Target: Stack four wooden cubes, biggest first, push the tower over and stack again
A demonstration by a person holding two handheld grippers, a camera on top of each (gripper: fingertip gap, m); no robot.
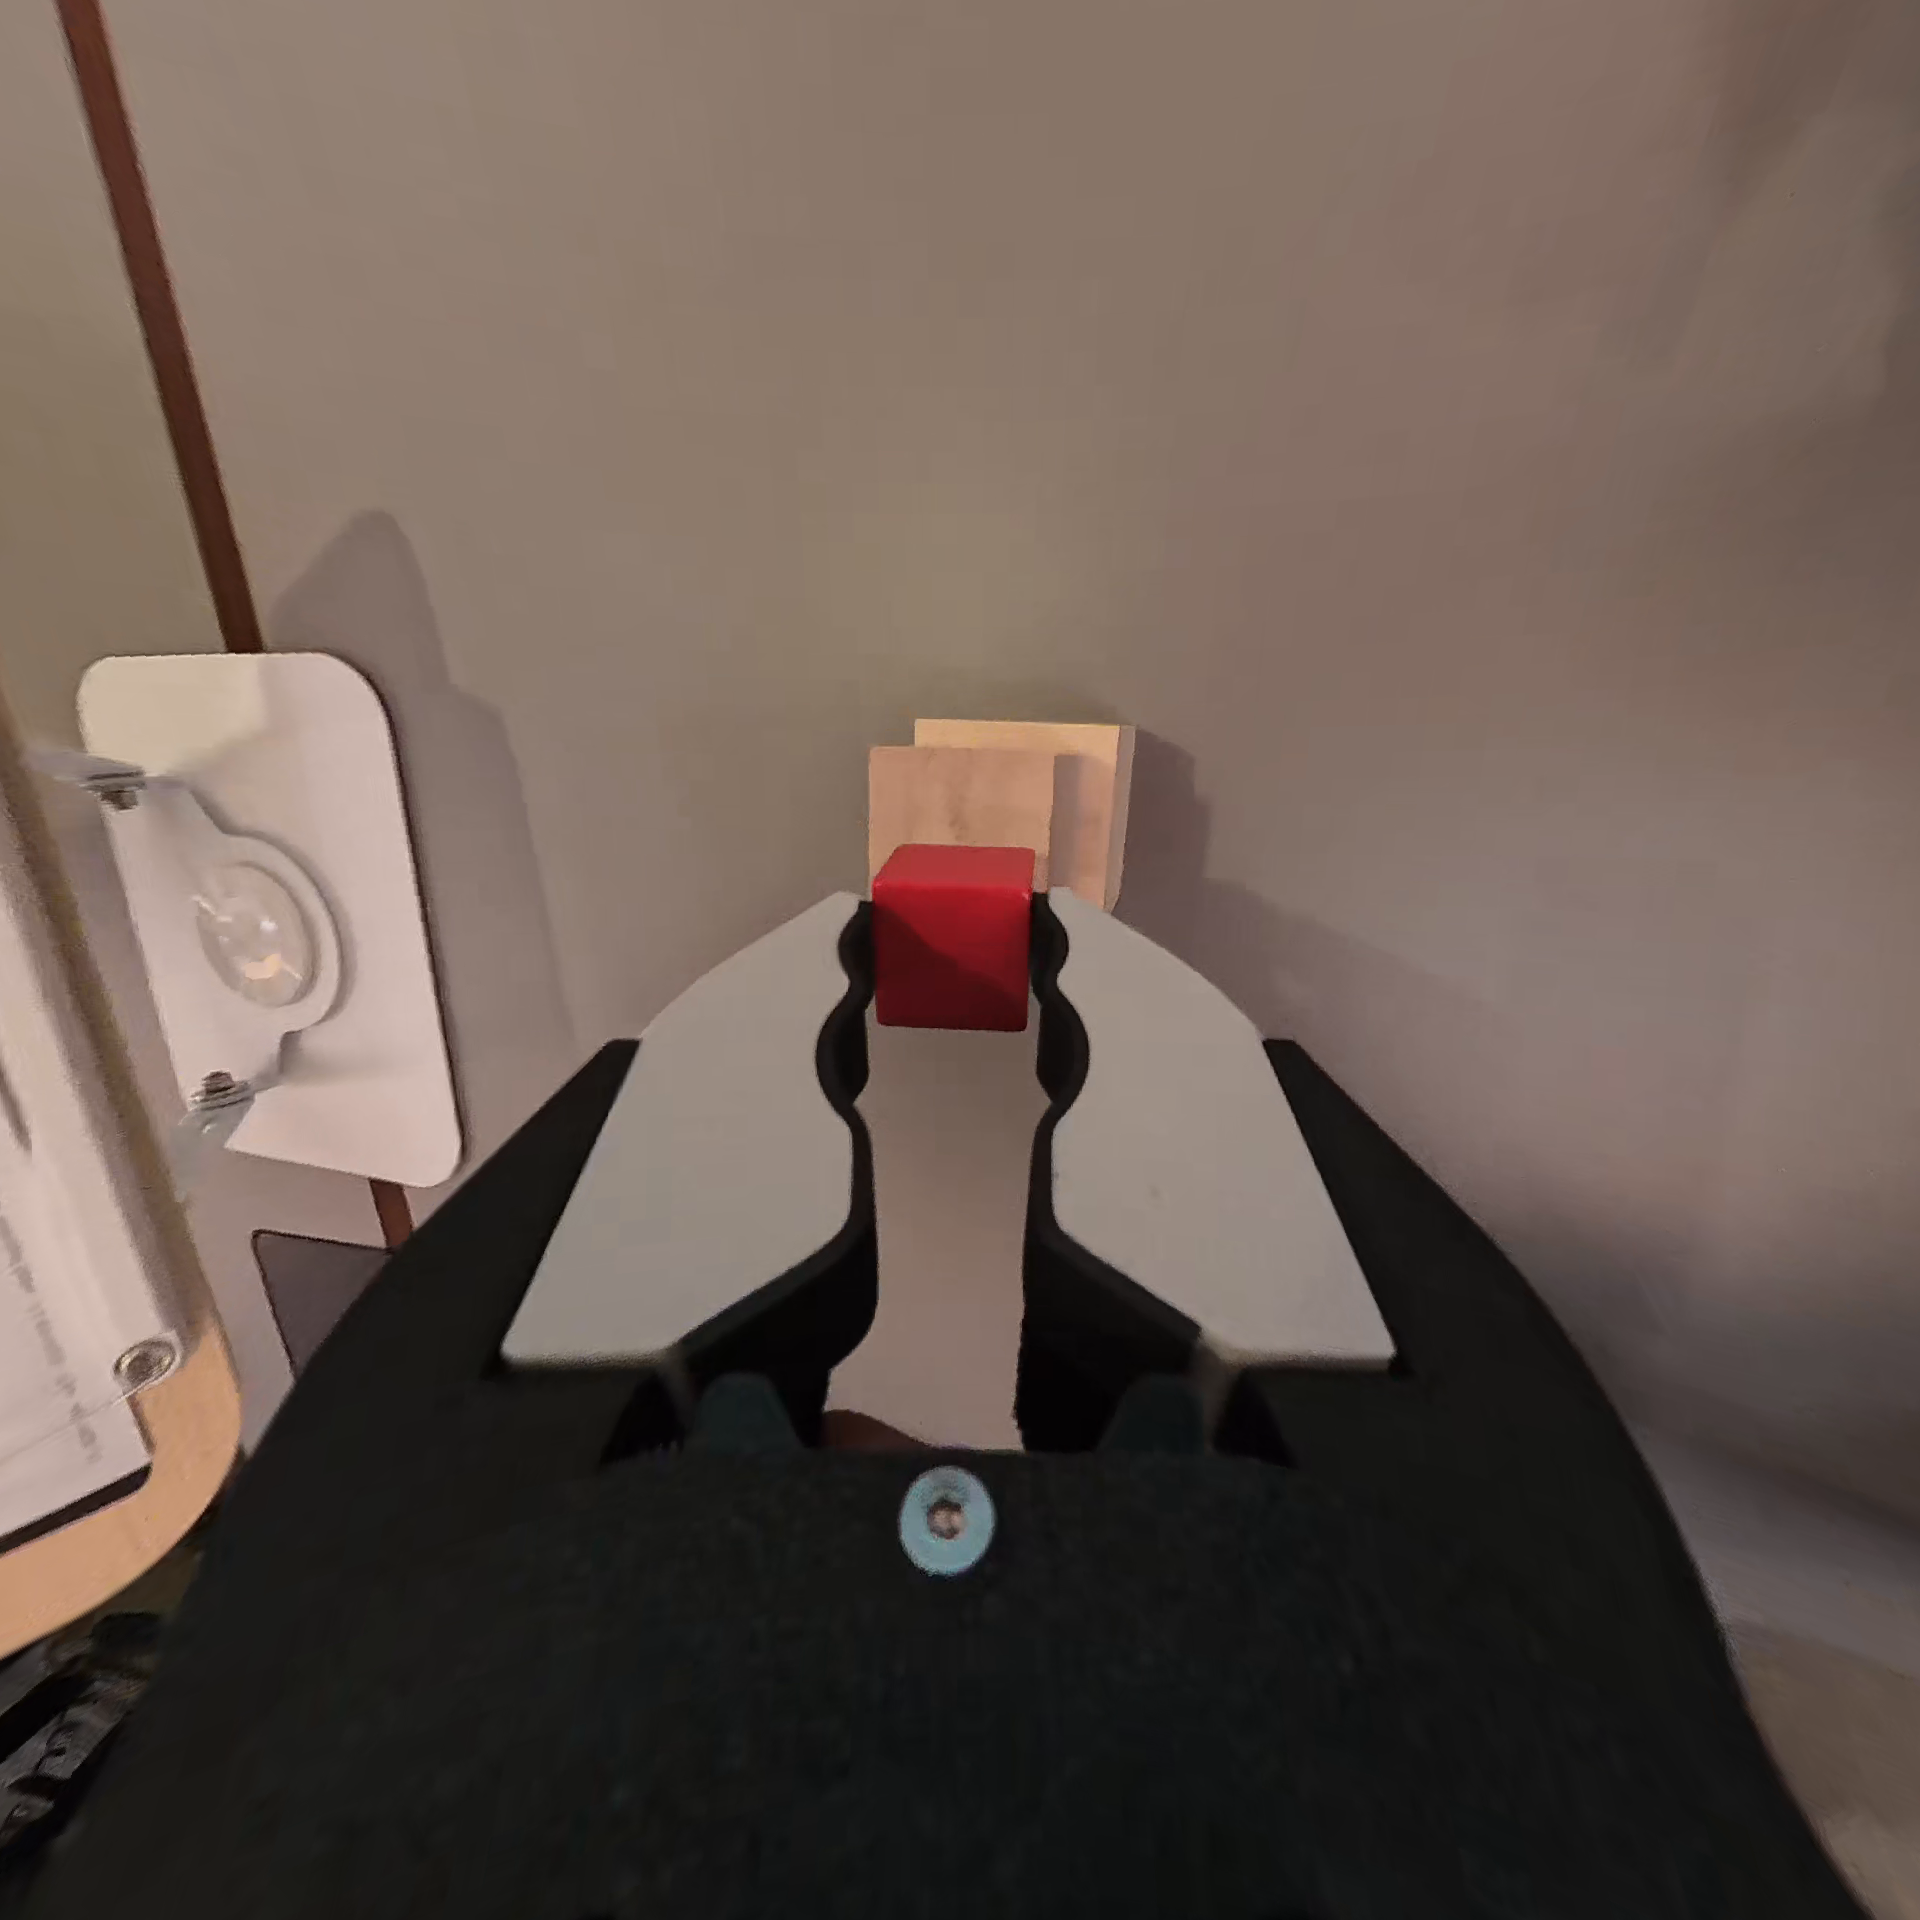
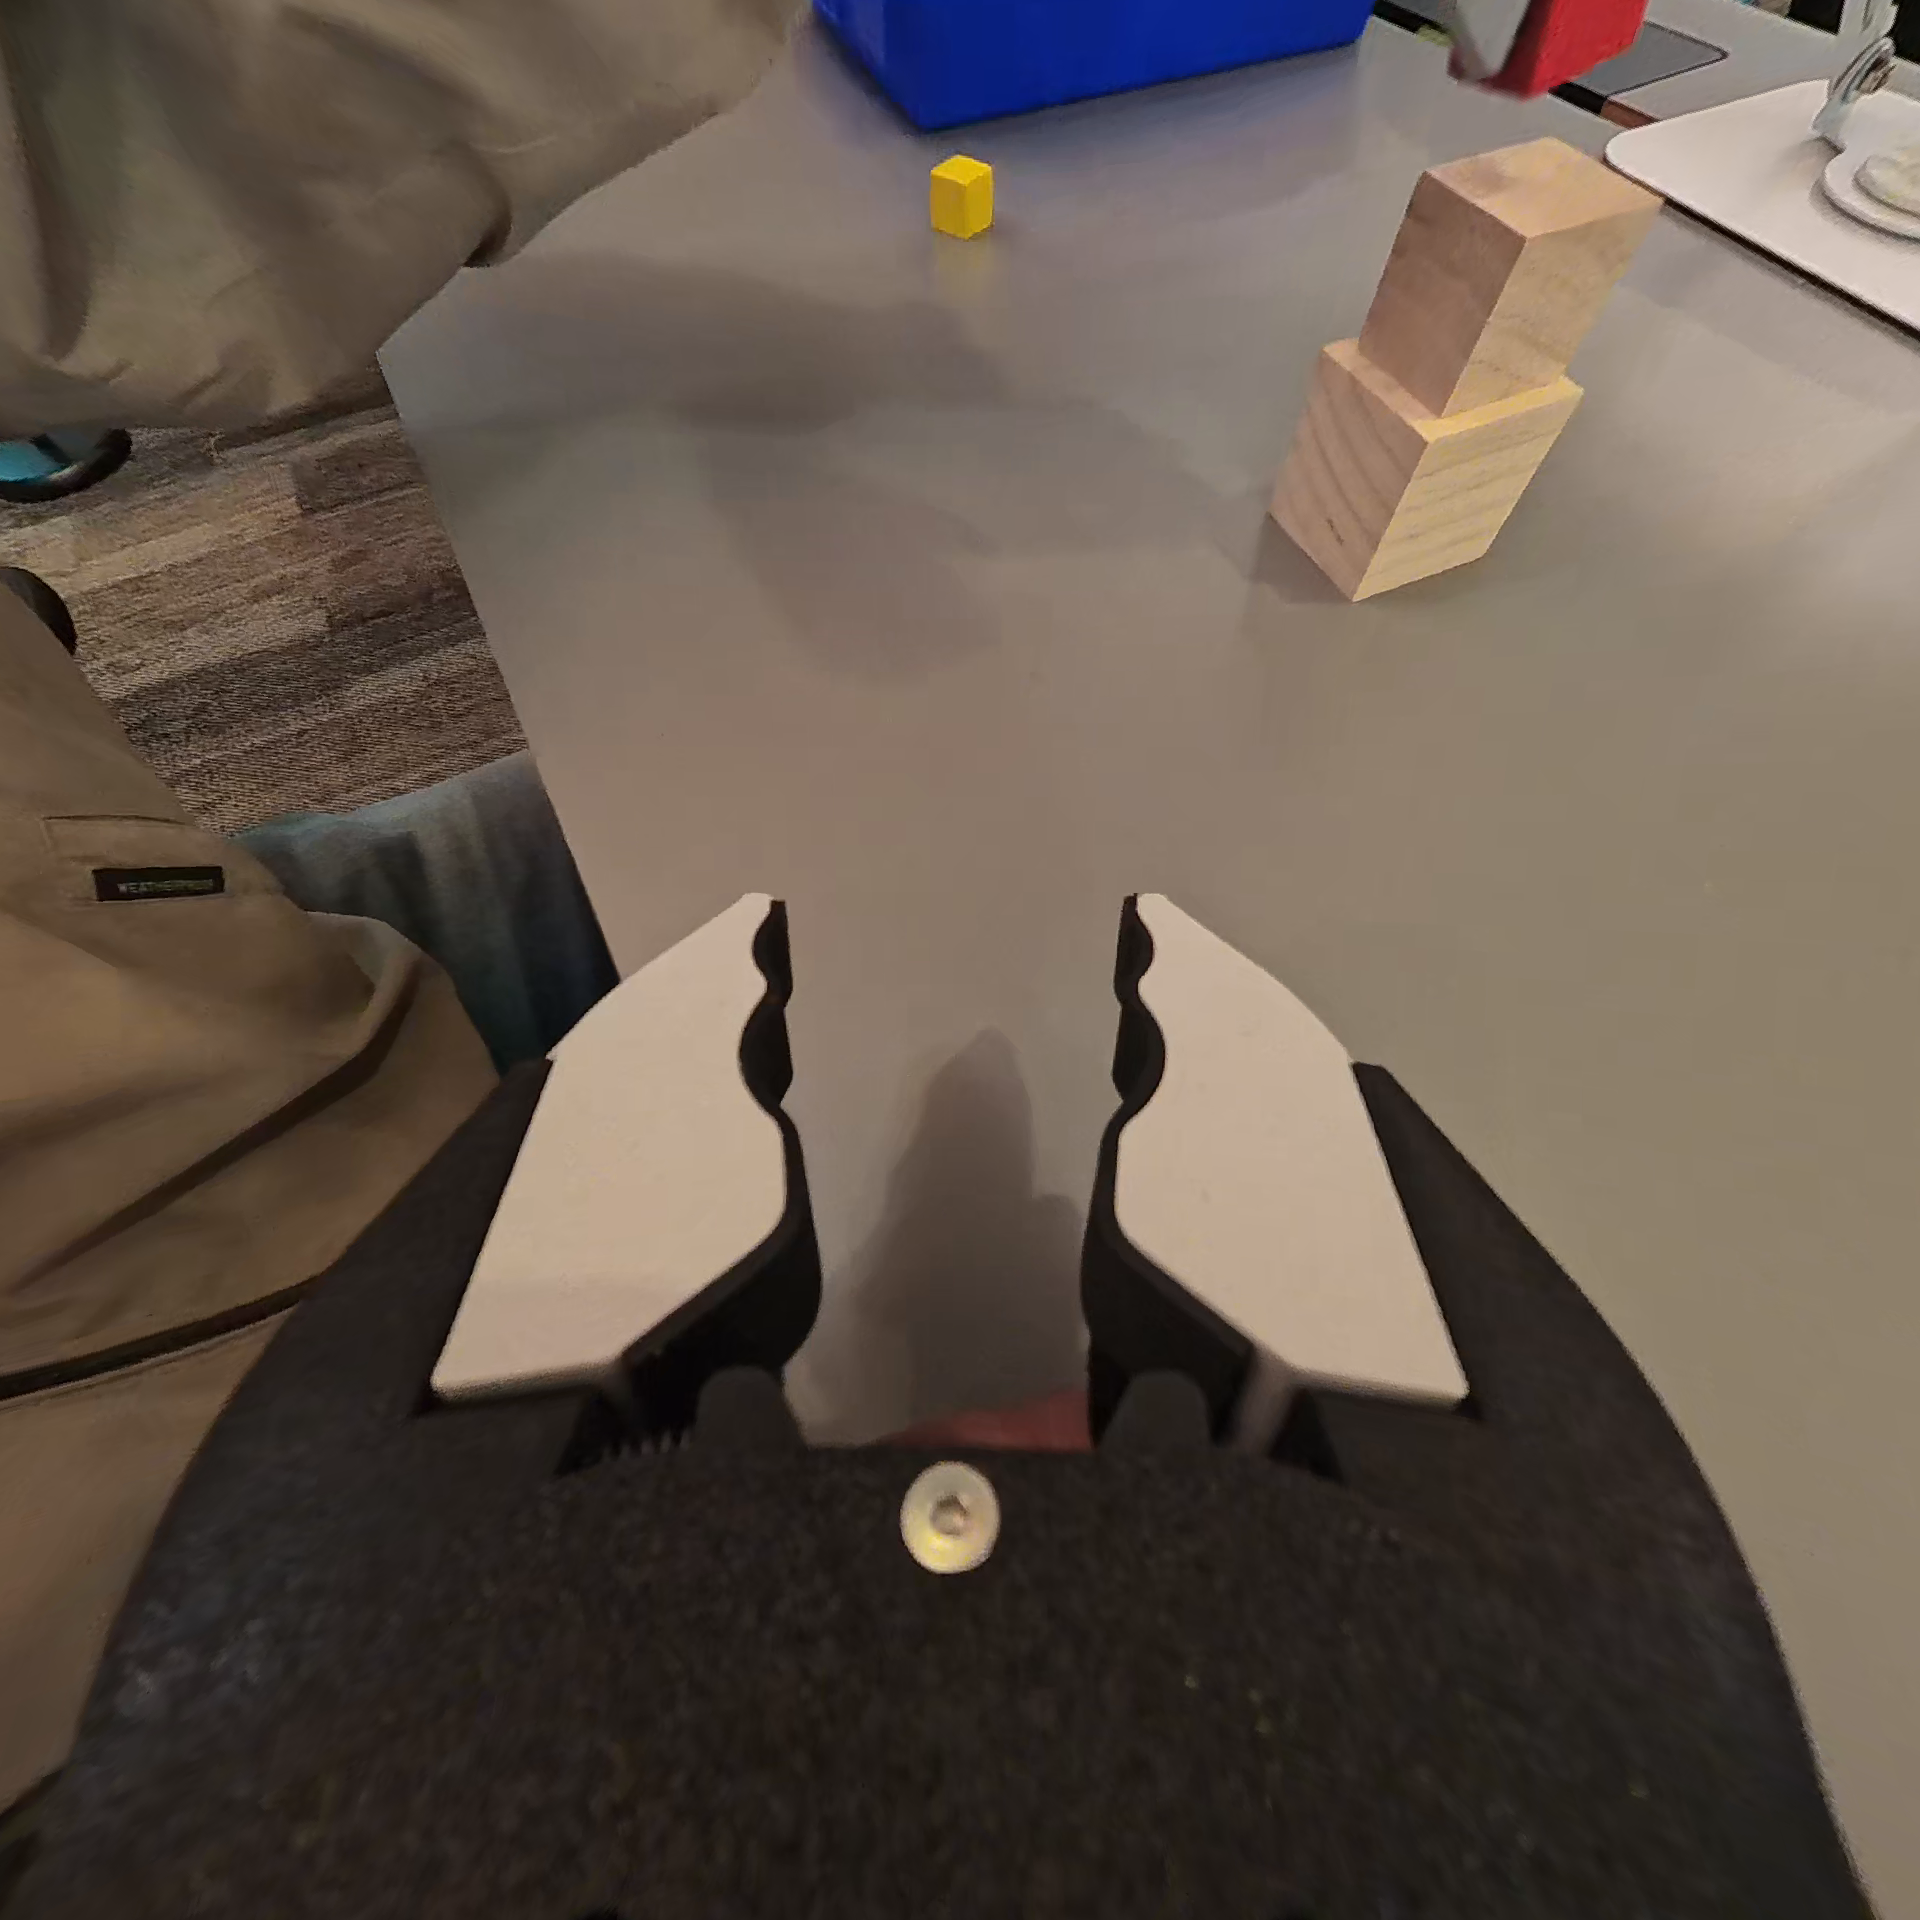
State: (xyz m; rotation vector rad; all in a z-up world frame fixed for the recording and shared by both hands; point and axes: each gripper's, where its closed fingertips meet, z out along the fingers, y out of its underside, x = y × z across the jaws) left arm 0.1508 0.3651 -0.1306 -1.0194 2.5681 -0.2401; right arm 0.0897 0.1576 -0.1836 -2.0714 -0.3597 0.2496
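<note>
Right gripper idle low over the table, jaws wide apart, empty. Left gripper clamps the red cube above the two stacked wooden cubes. Yellow cube loose, farther back. Two placed; red, yellow, topple, restack remaining.

My left tongs pinch the little red cube above two plain wooden cubes, the smaller stacked on the bigger, and the tiny yellow cube sits far off.
</note>
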